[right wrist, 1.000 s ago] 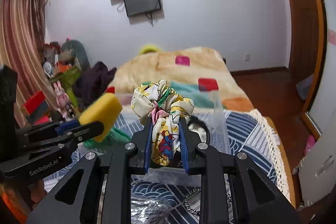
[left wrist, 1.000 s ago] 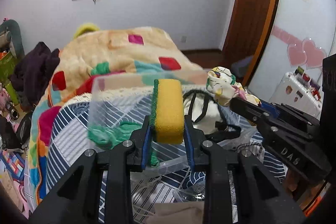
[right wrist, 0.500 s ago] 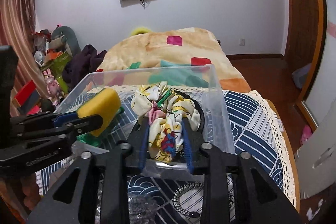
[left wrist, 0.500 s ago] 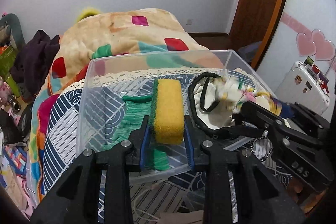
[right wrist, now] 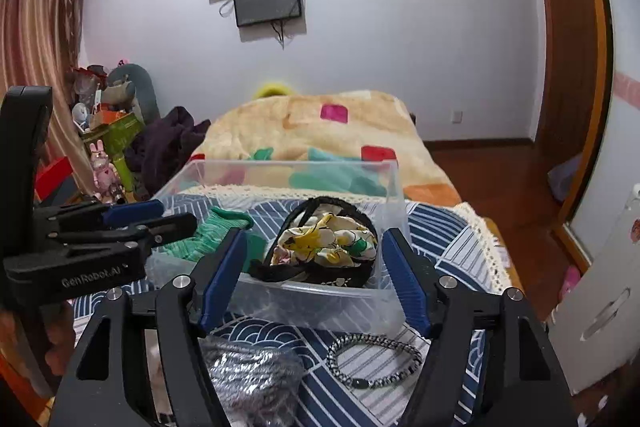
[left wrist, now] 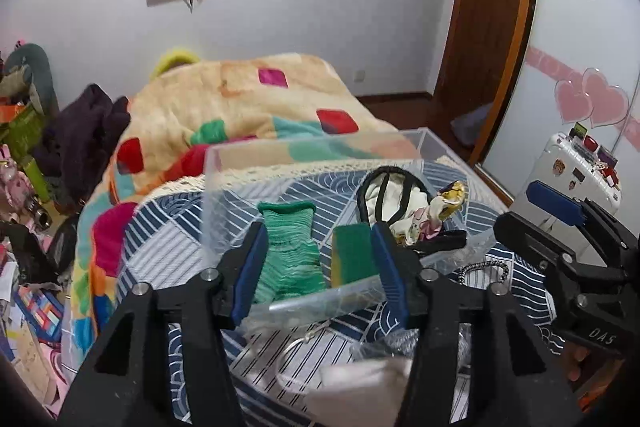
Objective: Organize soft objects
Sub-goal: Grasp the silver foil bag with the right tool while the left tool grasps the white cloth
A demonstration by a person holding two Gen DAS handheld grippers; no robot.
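Both my left gripper (left wrist: 318, 263) and right gripper (right wrist: 314, 275) gape wide and empty, the sponge (left wrist: 352, 259), floral scrunchie (right wrist: 326, 241) and green cloth (left wrist: 290, 255) lie in the clear bin (right wrist: 394, 187), while the beaded bracelet (right wrist: 374, 361) and grey bundle (right wrist: 252, 375) wait outside.

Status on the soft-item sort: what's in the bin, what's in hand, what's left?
Done: the clear bin holds the green knit cloth, sponge, floral scrunchie and a white fabric piece with black straps.

In hand: nothing. Left tool and right tool are both open.

Left: a black-and-white braided band and a grey mesh bundle lie outside the bin, on the patterned cover.
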